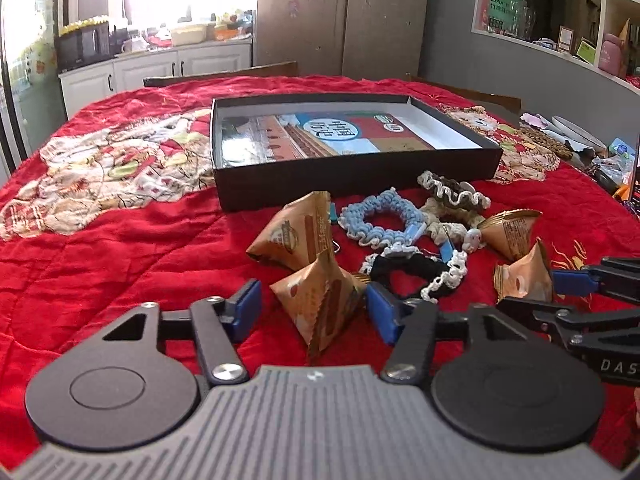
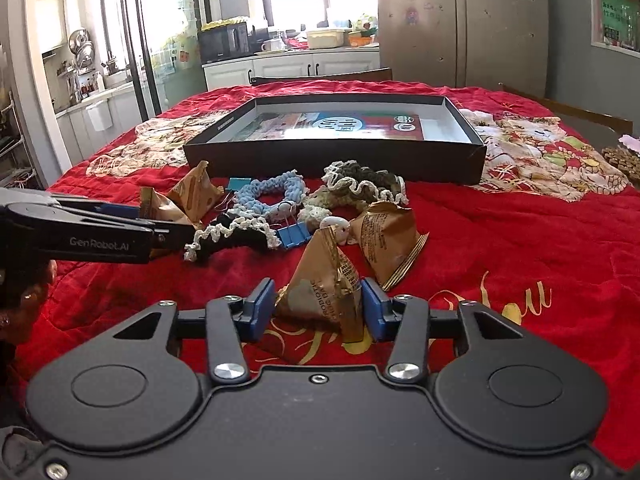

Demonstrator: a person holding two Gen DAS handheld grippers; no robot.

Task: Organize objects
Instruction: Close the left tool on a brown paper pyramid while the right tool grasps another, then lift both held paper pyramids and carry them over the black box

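Shallow black cardboard box (image 1: 352,184) on red quilted cloth (image 1: 120,272). In front of the box: crinkly tan pyramid snack packets, crocheted scrunchies (image 1: 378,220). Left hand-held gripper (image 1: 314,310) straddles one packet (image 1: 320,300), blue pads not pressing it. Right hand-held gripper (image 2: 318,312) pinches another packet (image 2: 324,296).

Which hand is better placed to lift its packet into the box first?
Right, probably. Its tongs already touch a packet on both sides; the left tongs still show a gap beside theirs. The box lies straight ahead.
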